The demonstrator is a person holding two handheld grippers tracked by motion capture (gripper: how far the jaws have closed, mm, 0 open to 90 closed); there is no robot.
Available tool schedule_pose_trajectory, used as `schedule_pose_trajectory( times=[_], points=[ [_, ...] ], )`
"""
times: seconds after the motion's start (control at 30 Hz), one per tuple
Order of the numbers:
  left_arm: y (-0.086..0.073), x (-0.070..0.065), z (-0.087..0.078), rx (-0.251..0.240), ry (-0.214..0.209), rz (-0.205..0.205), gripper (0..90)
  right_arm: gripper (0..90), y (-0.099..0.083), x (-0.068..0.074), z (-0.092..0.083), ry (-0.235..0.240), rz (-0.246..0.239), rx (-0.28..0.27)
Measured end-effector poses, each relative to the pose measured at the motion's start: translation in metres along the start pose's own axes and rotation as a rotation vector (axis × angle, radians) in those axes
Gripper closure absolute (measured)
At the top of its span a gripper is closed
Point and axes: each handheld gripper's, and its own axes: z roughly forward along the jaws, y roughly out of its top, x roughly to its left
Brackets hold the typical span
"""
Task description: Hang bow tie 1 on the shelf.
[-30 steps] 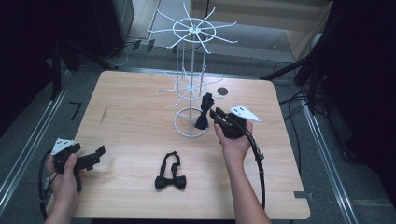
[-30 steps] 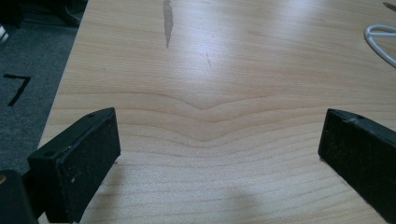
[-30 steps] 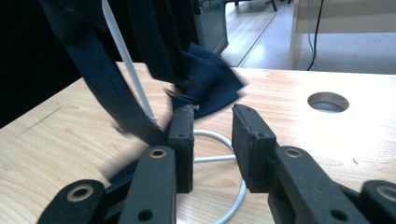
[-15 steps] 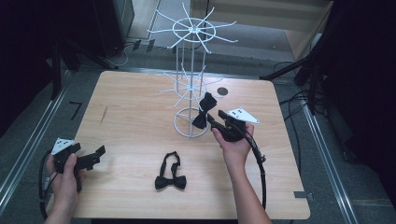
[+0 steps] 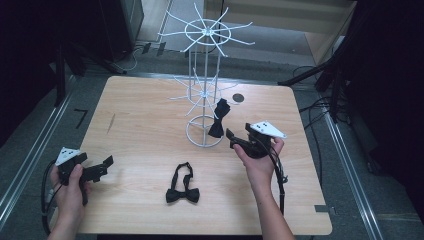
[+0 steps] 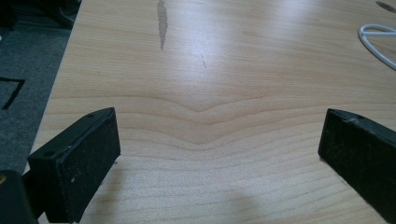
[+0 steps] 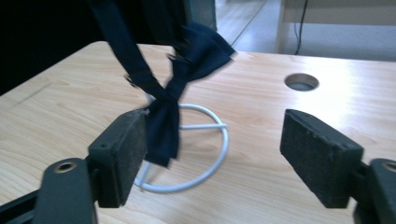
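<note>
left claw (image 5: 104,163) resting gaping on tabletop (image 5: 140,125) | spare bow tie (image 5: 182,187) lying flat mid-front | hanging bow tie (image 5: 218,117) dangling on wire rack (image 5: 204,90) | right claw (image 5: 233,138) just been opening, tie brushing one pad (image 7: 123,149), unclamped

Bare table (image 5: 140,130) lies open at left; the wire rack (image 5: 205,95) and hanging bow tie (image 5: 218,118) block the middle.

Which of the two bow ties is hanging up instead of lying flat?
The bow tie dangling from the white wire stand, beside the right hand-held gripper. The other bow tie lies flat on the table.
</note>
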Motion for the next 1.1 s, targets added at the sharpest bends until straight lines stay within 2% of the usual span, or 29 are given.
schedule_pose_trajectory(
  times=[0.1, 0.2, 0.27, 0.37, 0.53, 0.67, 0.87, 1.0, 1.1],
  points=[
    [0.0, 0.0, 0.001, 0.0, -0.003, -0.007, 0.0, 14.8, -0.006, -0.007, -0.004, -0.018, 0.014, 0.003],
    [0.0, 0.0, 0.001, 0.002, 0.001, 0.0, 0.0, 13.0, -0.013, -0.011, -0.009, -0.02, 0.04, -0.003],
    [0.0, -0.001, 0.001, 0.002, 0.006, 0.001, 0.0, 13.0, -0.016, -0.012, -0.01, -0.025, 0.047, 0.0],
    [0.0, -0.001, 0.001, 0.001, 0.012, -0.003, 0.0, 13.5, -0.031, -0.016, -0.018, -0.019, 0.051, 0.006],
    [-0.001, -0.002, 0.0, 0.004, 0.012, 0.002, 0.0, 14.8, -0.04, -0.022, -0.026, -0.009, 0.06, 0.029],
    [-0.001, -0.003, -0.001, 0.005, 0.012, 0.002, 0.0, 16.1, -0.044, -0.022, -0.032, -0.011, 0.058, 0.035],
    [-0.002, -0.005, -0.001, 0.008, 0.014, 0.006, 0.0, 18.6, -0.046, -0.019, -0.045, 0.012, 0.056, 0.034],
    [-0.002, -0.004, -0.001, 0.009, 0.013, 0.004, 0.0, 19.9, -0.05, -0.02, -0.047, 0.007, 0.067, 0.032],
    [-0.003, -0.005, -0.002, 0.009, 0.014, 0.007, 0.0, 20.3, -0.054, -0.014, -0.045, 0.015, 0.057, 0.053]
  ],
)
